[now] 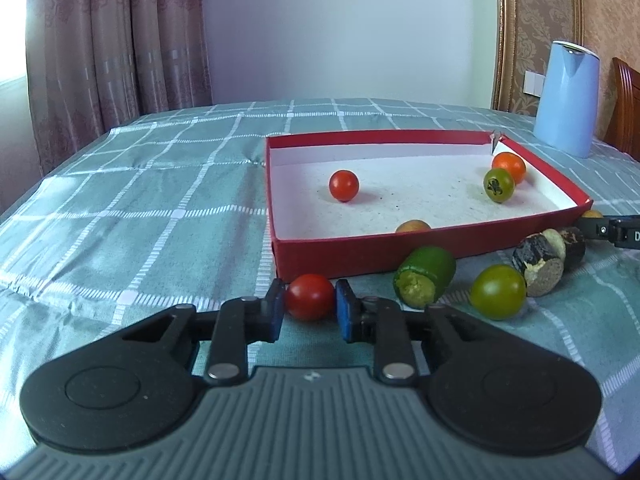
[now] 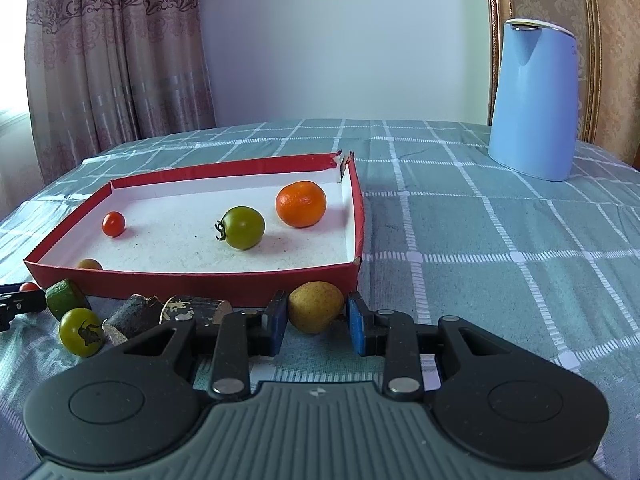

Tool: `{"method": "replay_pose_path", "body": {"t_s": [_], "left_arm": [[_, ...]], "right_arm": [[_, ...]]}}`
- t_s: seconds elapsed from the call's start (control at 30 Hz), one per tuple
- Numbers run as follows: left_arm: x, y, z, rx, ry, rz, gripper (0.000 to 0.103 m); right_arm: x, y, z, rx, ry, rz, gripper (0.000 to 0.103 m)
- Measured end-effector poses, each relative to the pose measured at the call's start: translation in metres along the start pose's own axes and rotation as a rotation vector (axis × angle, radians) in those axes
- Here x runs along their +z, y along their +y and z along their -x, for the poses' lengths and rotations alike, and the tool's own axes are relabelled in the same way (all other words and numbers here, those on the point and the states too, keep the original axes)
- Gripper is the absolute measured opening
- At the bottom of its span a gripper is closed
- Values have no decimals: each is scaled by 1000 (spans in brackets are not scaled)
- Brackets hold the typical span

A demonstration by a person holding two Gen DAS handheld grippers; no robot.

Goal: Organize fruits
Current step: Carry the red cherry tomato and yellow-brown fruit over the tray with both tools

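A red box (image 1: 400, 250) with a white floor holds a red tomato (image 1: 343, 185), a green tomato (image 1: 498, 185), an orange (image 1: 509, 166) and a tan fruit (image 1: 413, 226) by its near wall. My left gripper (image 1: 310, 298) is shut on a red tomato (image 1: 310, 297) on the cloth in front of the box. My right gripper (image 2: 316, 307) has its pads on both sides of a yellow-brown fruit (image 2: 315, 306) at the box's (image 2: 200, 282) near right corner; the right pad may stand slightly off it.
On the cloth before the box lie a green cut piece (image 1: 424, 282), a green tomato (image 1: 497, 291) and dark cut chunks (image 1: 540, 264). A blue kettle (image 2: 534, 100) stands at the back right. A wooden chair (image 1: 626, 104) is behind it.
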State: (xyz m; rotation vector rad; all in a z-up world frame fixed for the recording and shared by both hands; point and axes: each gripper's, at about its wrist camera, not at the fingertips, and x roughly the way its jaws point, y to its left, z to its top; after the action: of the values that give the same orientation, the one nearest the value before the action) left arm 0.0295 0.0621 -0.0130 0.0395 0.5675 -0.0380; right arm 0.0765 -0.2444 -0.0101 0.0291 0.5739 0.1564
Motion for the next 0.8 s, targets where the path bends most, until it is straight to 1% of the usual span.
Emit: {"method": "replay_pose_path", "body": {"t_s": [0.13, 0.47, 0.6, 0.8], "left_arm": [[0, -2, 1, 15, -3, -4, 24], [-2, -16, 12, -21, -3, -3, 24], [7, -22, 17, -41, -24, 11, 24], [28, -38, 11, -53, -55, -20, 24]], "right_arm": [[0, -1, 1, -2, -6, -1, 31], [0, 0, 3, -12, -20, 1, 31], [0, 0, 6, -18, -36, 0, 31], [2, 1, 8, -22, -49, 0, 31]]}}
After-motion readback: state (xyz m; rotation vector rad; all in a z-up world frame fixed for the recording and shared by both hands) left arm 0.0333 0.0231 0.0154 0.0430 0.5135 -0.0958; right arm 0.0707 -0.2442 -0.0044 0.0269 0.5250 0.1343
